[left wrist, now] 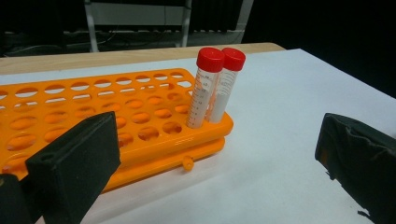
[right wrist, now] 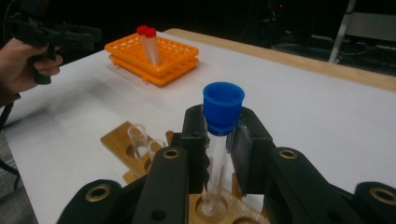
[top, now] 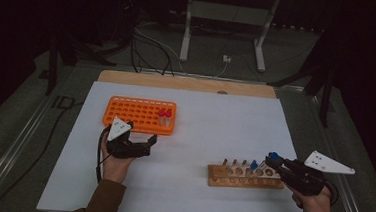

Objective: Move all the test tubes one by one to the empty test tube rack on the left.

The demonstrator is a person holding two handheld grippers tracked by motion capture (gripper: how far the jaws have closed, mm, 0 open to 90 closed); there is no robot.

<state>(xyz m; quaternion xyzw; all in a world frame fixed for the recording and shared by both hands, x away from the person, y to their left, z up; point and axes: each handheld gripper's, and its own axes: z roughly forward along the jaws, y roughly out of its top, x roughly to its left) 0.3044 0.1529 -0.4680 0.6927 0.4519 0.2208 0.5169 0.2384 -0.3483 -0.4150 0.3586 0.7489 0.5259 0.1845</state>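
Lift the blue-capped tube (right wrist: pixel 219 140) straight up until its foot clears its hole in the wooden rack (top: pixel 243 176), the right gripper (right wrist: pixel 219 154) clamped just below the cap, while the left gripper (top: pixel 143 144) waits with jaws apart by the orange rack (top: pixel 140 115) holding 2 red-capped tubes (left wrist: pixel 212 86).

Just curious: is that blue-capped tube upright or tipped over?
Upright: the blue-capped tube stands straight between the right tongs, its bottom in a hole of the wooden rack.

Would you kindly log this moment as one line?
right gripper shut on blue-capped tube | above wooden rack | left gripper open beside orange rack
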